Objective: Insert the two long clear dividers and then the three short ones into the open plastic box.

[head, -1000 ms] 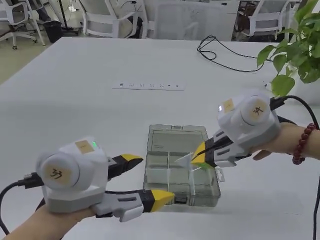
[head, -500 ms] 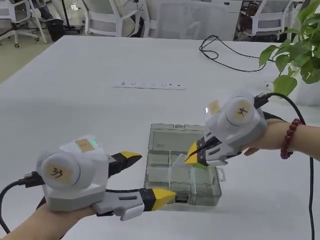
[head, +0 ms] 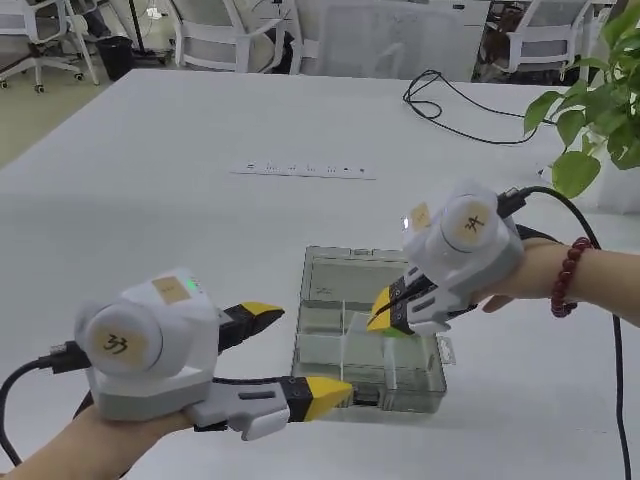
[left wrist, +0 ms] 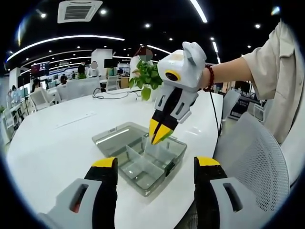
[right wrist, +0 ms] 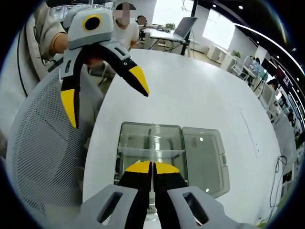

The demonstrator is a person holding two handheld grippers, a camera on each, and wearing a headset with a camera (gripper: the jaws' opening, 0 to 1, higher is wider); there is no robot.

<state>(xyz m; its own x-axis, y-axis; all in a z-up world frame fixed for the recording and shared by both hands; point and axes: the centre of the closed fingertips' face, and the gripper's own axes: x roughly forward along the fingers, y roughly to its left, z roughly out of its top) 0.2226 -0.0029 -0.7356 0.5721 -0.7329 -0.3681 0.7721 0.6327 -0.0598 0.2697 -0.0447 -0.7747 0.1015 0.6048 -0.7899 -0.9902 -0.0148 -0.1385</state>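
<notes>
Plastic box (head: pixel 352 276) on white table (head: pixel 150 190); cable (head: pixel 452 106), plant (head: pixel 600 110), perhaps mesh chairs (head: pixel 212 36) beyond.

Box (head: pixel 410 390) mid table (head: pixel 150 200), dividers (head: pixel 330 335) in; R gripper (head: pixel 380 316) over it, L gripper (head: pixel 302 353) front-left; plant (head: pixel 600 110) far right

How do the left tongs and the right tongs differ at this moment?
The left tongs are wide open; the right tongs are shut, tips together. The left tongs sit at the near side of the open box, while the right tongs angle down over its compartments. The left tongs hold nothing; whether the right tongs pinch a clear divider is hard to tell. Both have yellow tips and white bodies.
</notes>
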